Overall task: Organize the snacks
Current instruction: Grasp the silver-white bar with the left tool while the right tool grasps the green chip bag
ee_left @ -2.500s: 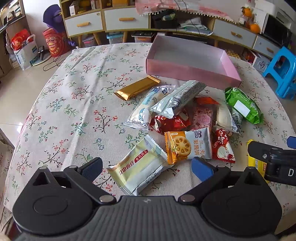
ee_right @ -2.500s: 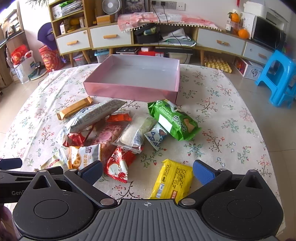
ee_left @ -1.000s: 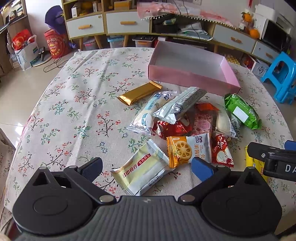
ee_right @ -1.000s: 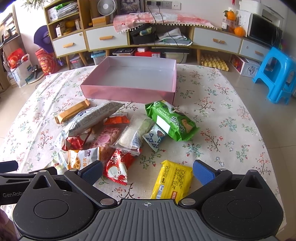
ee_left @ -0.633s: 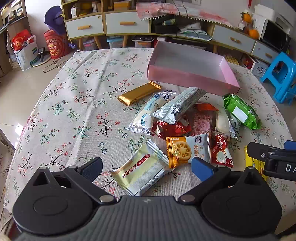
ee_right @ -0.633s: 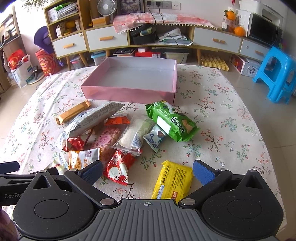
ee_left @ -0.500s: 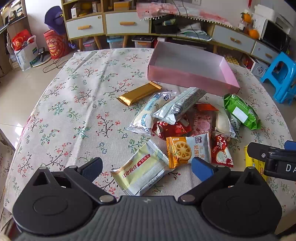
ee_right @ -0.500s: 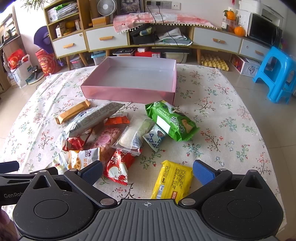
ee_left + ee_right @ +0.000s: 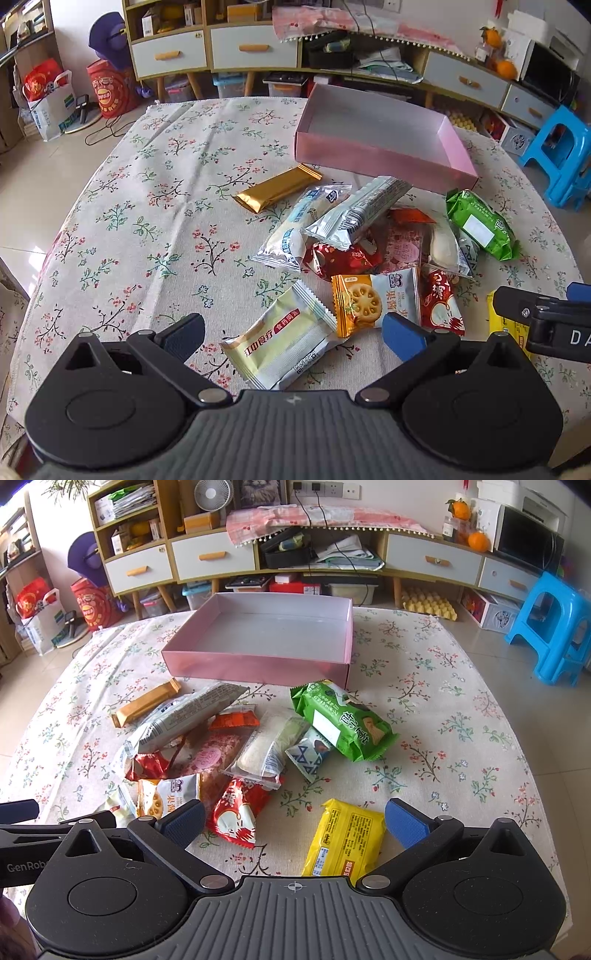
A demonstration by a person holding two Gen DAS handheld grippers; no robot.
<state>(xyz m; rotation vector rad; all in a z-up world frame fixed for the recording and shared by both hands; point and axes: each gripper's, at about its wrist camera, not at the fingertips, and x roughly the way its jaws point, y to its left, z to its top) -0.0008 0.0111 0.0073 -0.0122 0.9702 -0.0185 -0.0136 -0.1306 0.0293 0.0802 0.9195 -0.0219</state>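
An empty pink box [image 9: 373, 155] [image 9: 258, 664] stands at the far side of the floral tablecloth. Several snack packets lie in a loose pile in front of it. My left gripper [image 9: 293, 336] is open and empty, low over a pale green wafer packet [image 9: 284, 338] beside an orange biscuit packet [image 9: 373, 301]. My right gripper [image 9: 295, 821] is open and empty near a yellow packet [image 9: 345, 836] and a red packet [image 9: 236, 814]. A green packet [image 9: 341, 722], a silver packet [image 9: 188, 716] and a gold bar [image 9: 277, 186] lie further off.
The round table's edge [image 9: 22, 306] drops off to the left and its right edge [image 9: 532, 775] to the right. A blue stool [image 9: 554, 627] and low drawer cabinets [image 9: 214, 559] stand beyond the table. The right gripper shows at the edge of the left wrist view [image 9: 543, 321].
Both grippers have held almost still over the last second. Since 2.5 s ago both views have shifted slightly. No packet has moved.
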